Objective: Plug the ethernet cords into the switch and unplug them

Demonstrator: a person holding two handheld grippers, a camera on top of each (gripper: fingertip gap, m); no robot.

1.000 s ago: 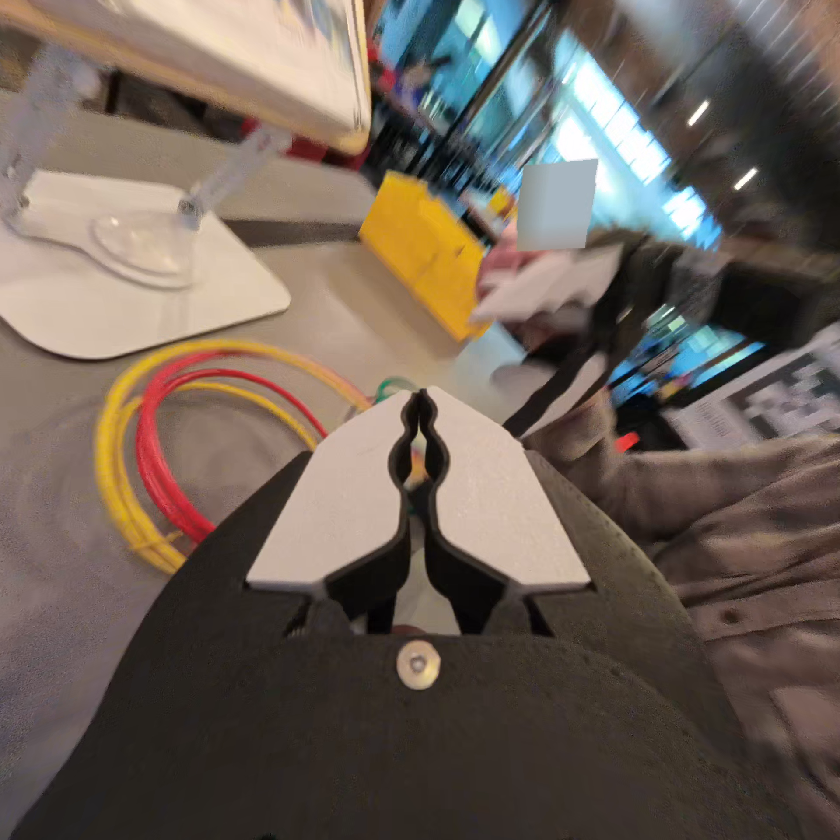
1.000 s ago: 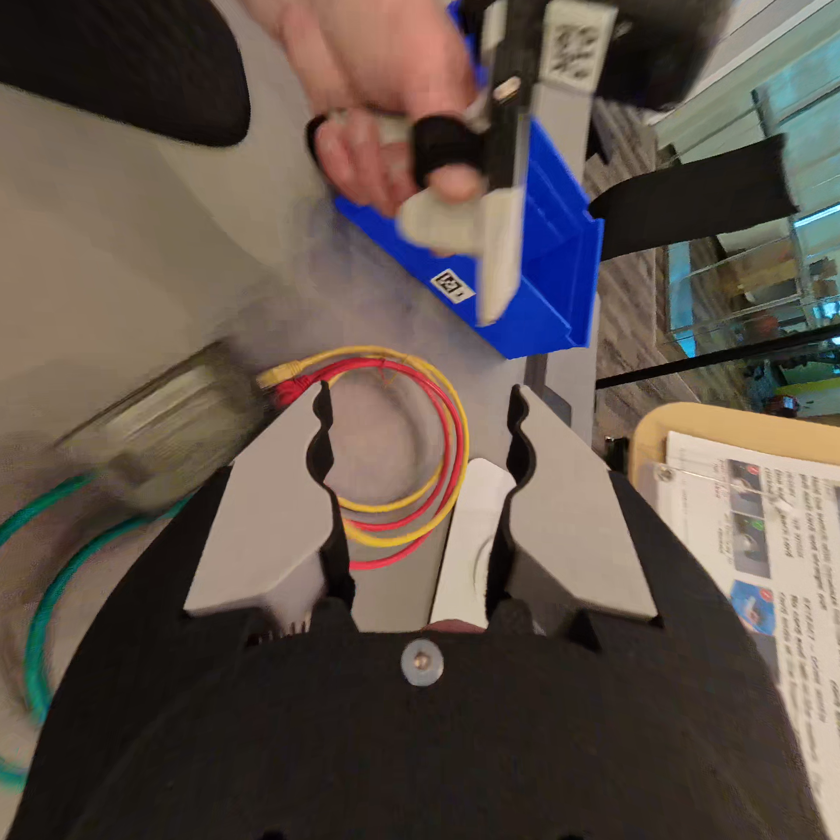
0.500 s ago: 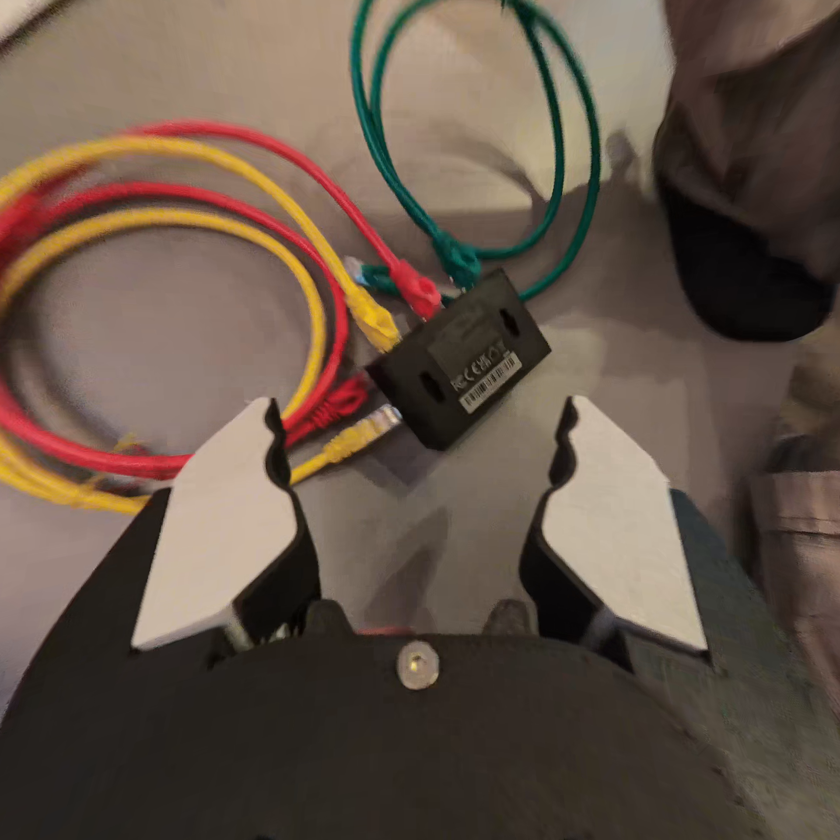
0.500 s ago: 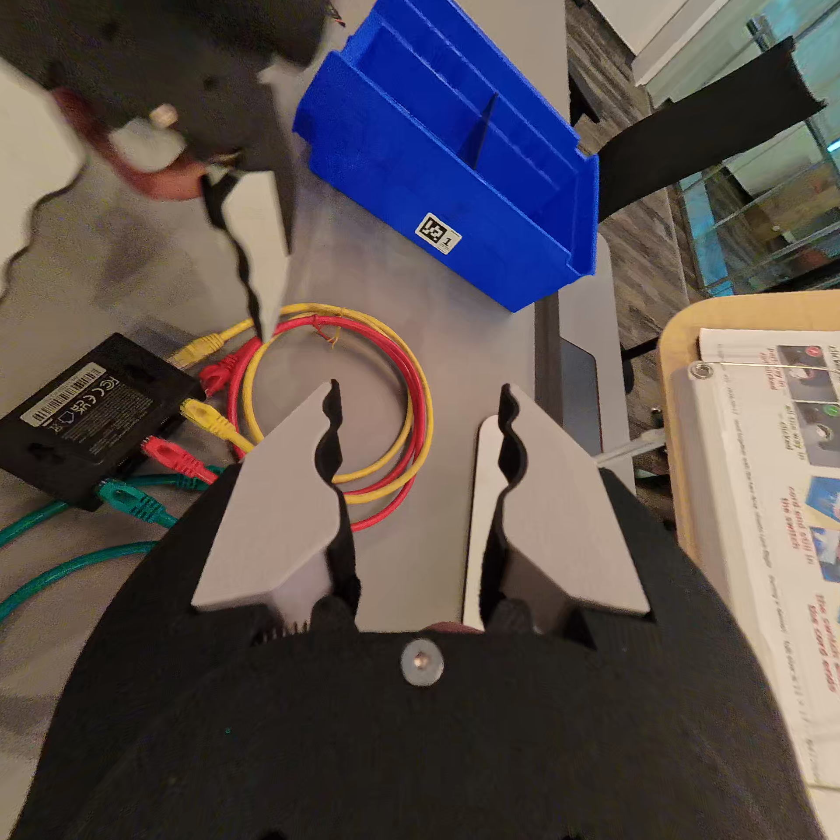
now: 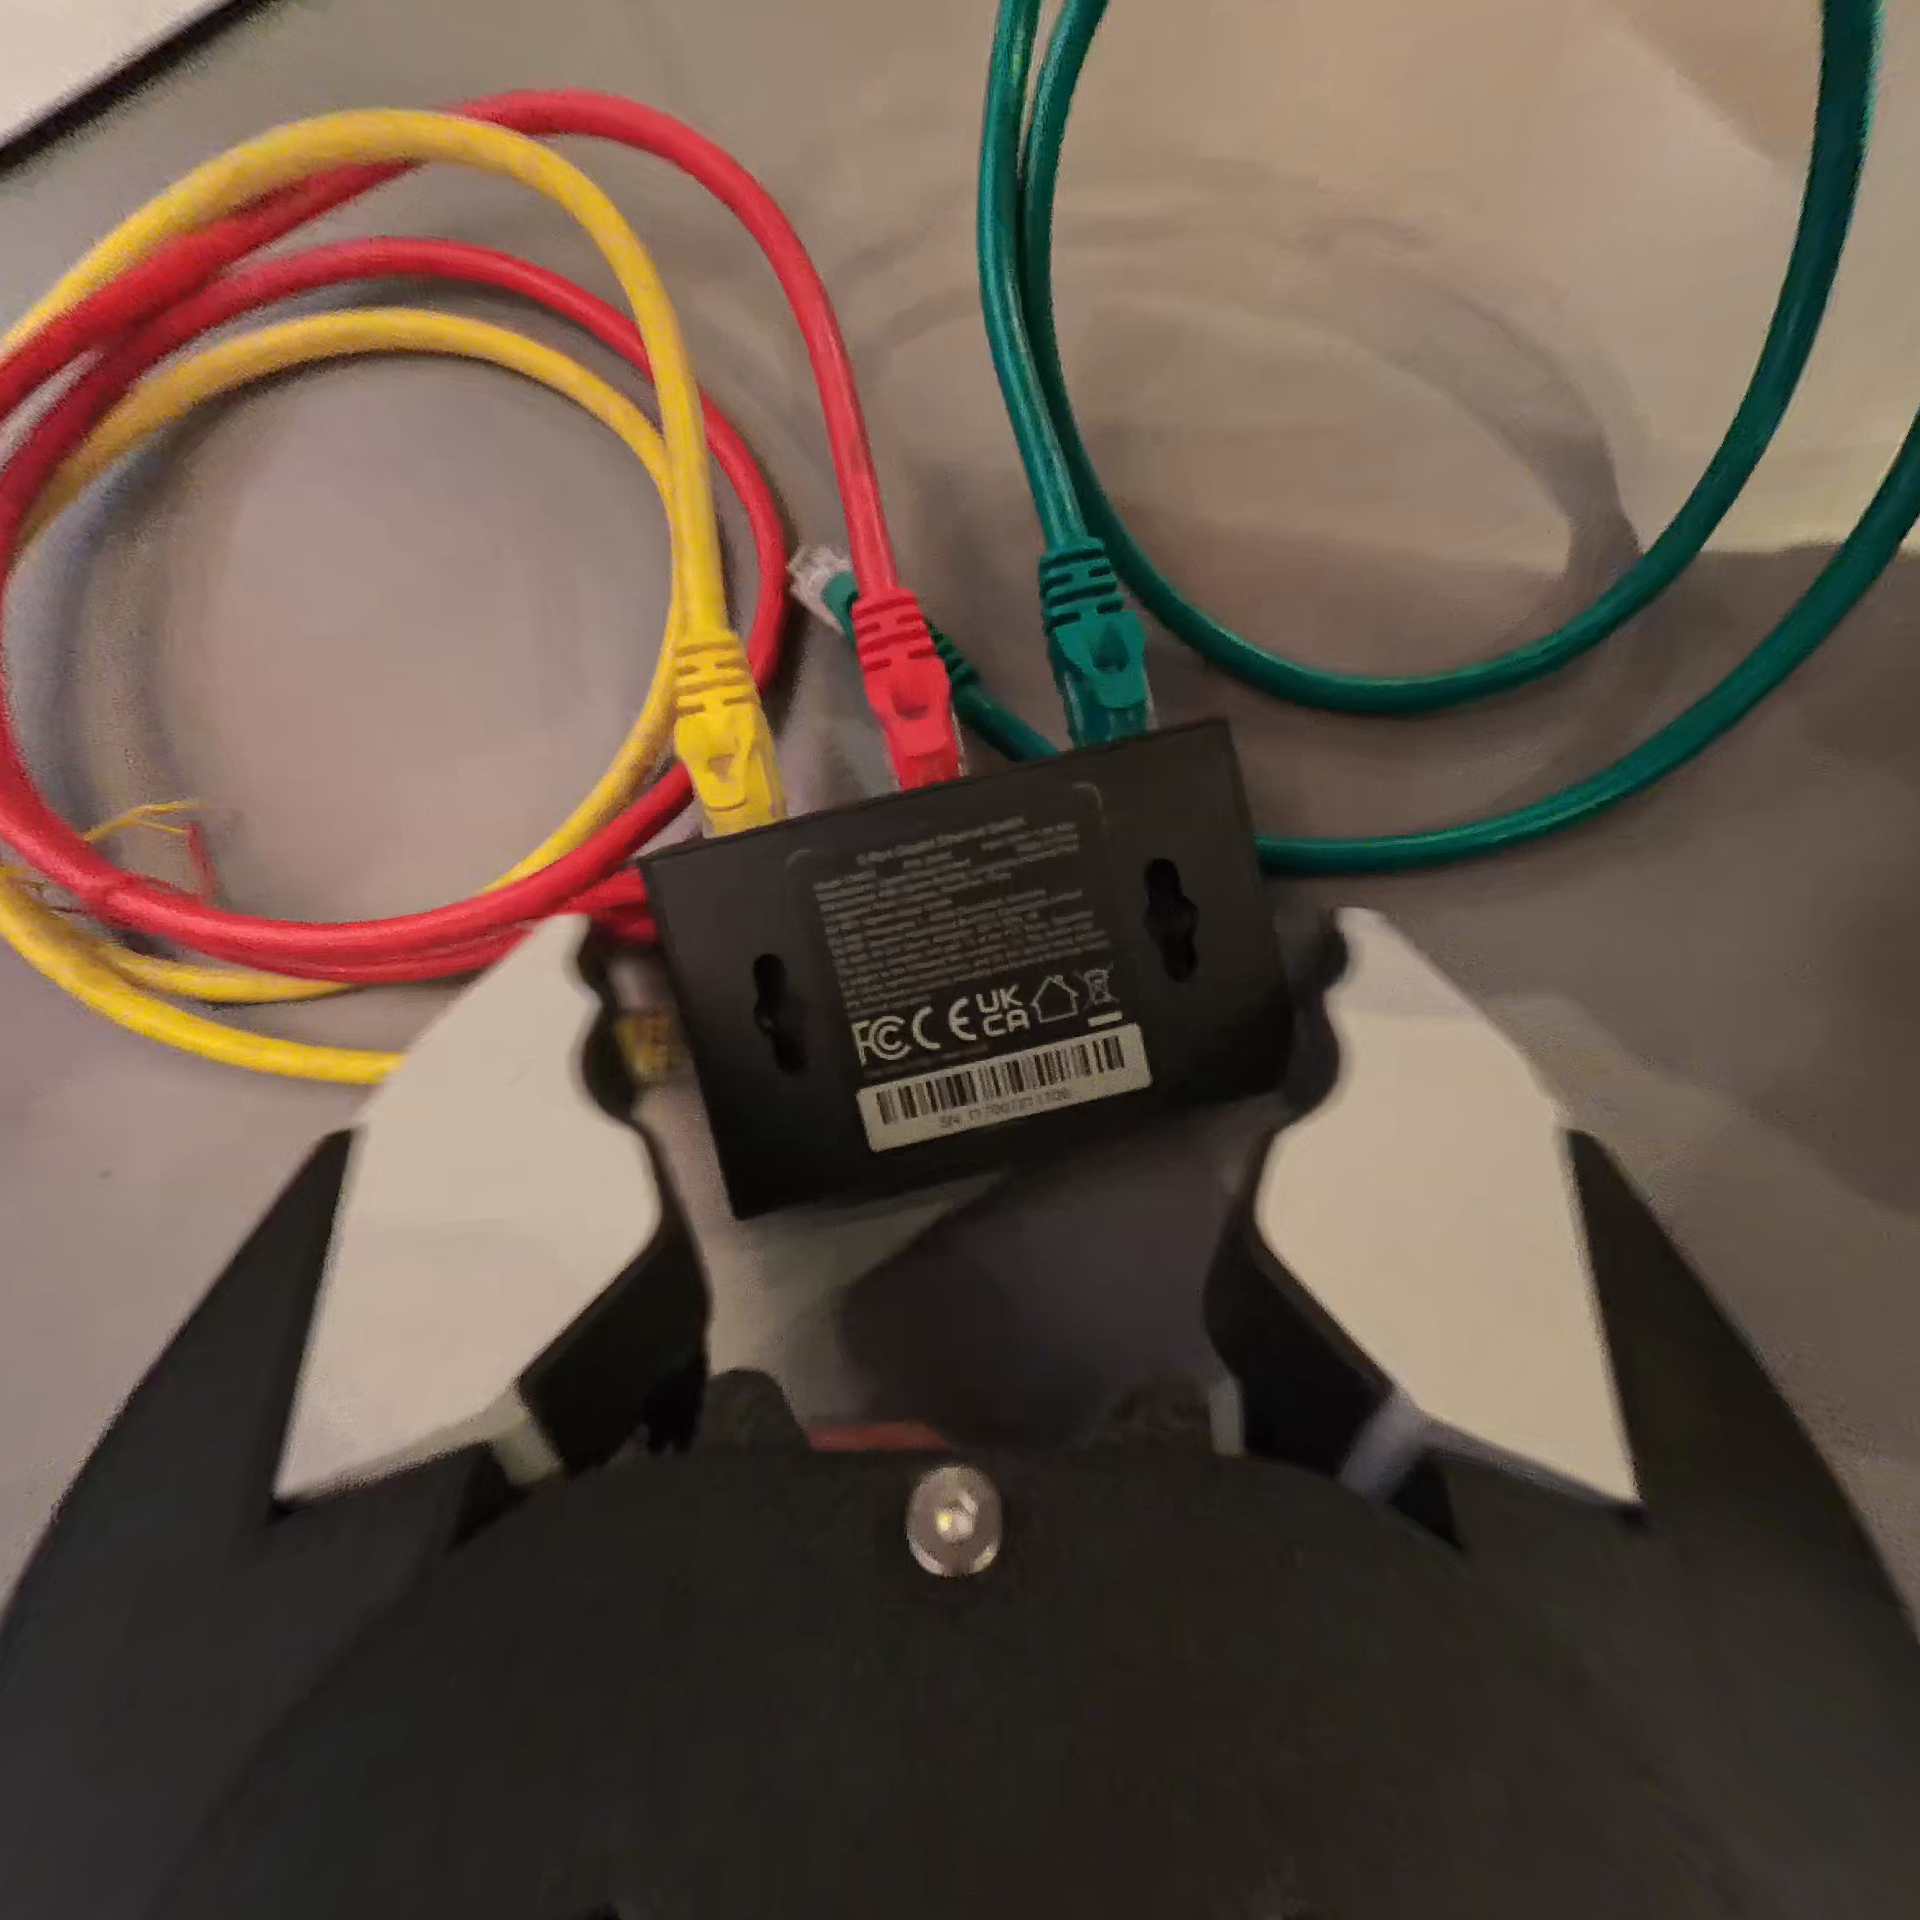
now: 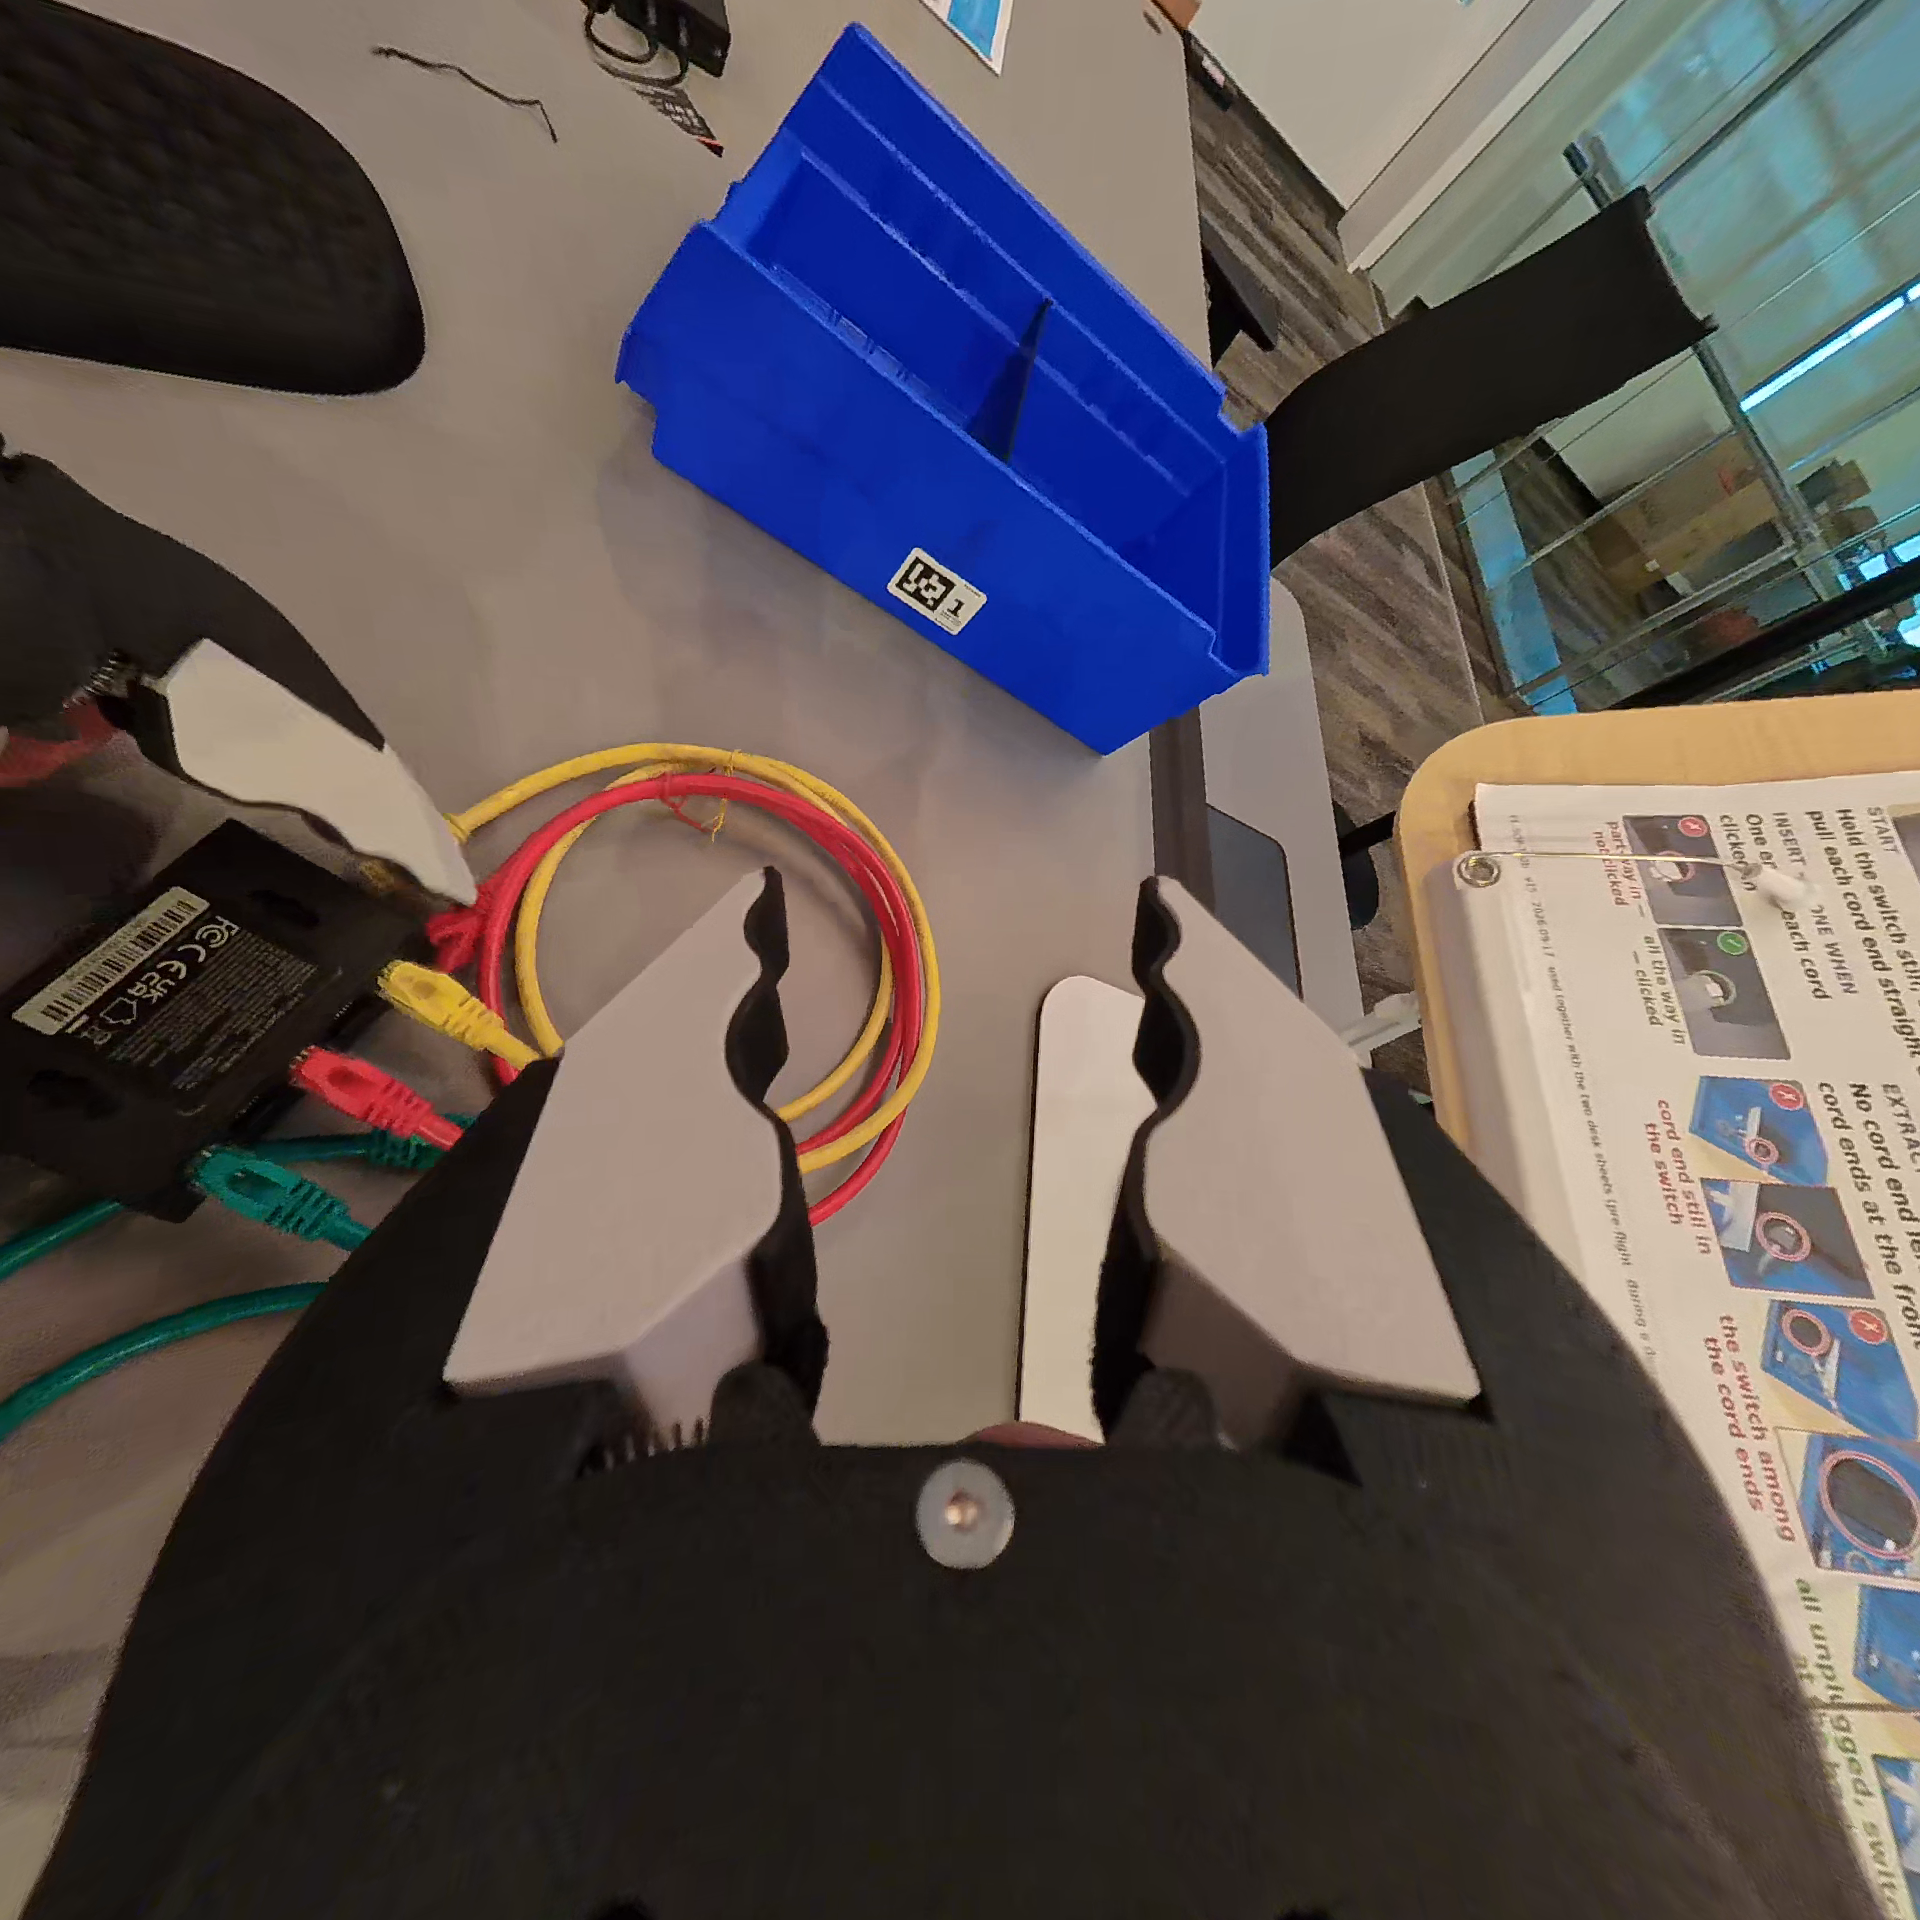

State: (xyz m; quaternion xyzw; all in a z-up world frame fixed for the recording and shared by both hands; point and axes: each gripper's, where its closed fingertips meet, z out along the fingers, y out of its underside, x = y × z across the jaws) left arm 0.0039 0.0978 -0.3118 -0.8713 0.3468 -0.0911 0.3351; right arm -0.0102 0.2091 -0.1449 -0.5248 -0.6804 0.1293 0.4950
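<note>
Switch: the black ethernet switch (image 5: 966,987) lies label-up on the grey table (image 6: 582,561), between the spread fingers of the left gripper (image 5: 961,935).
Cords: yellow plug (image 5: 722,743), red plug (image 5: 909,707) and green plug (image 5: 1096,665) sit at its far edge.
Change: half a second ago the left gripper hung short of the switch; now it flanks it.
Right gripper (image 6: 956,904): open, empty, over the coiled cords.
Bin: the blue bin (image 6: 935,468) beyond shows only its divider.
</note>
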